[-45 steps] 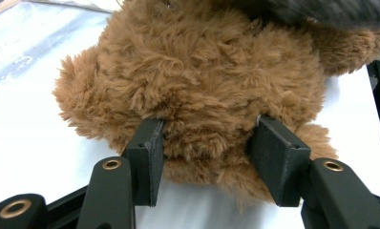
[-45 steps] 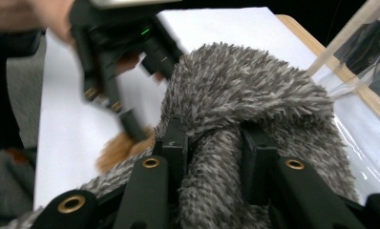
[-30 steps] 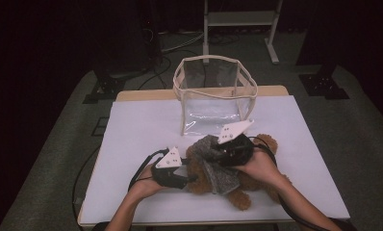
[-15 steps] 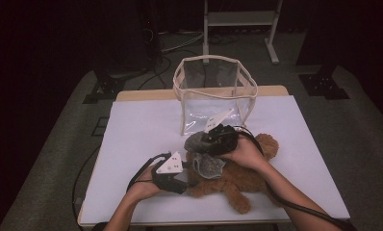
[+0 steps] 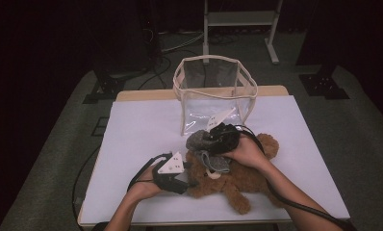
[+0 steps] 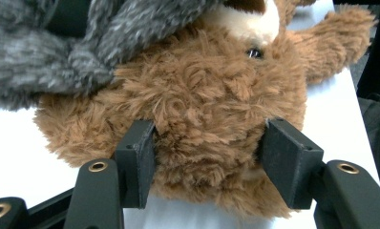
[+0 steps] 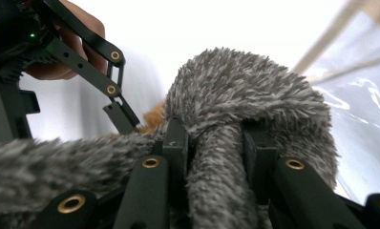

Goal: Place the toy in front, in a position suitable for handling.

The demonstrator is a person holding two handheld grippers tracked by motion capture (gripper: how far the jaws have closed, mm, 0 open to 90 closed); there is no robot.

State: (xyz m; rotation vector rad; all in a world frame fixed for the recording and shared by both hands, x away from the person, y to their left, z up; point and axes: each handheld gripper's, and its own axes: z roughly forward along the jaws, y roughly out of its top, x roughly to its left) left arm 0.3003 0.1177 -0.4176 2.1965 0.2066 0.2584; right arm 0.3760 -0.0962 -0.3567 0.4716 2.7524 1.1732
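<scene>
Both fingers pairs gripping, left gripper (image 6: 209, 164) around teddy bear (image 6: 197, 109), right gripper (image 7: 214, 150) pinching grey fabric (image 7: 245, 90)

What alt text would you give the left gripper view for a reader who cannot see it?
The left gripper has its two black jaws pressed into the brown fur of a teddy bear lying on a white table. A grey fuzzy garment drapes over the bear at upper left.

A dark studio-like lab is showing: a white-covered table (image 5: 132, 144), cables on carpet (image 5: 175, 45), a metal stand (image 5: 240, 19).
</scene>
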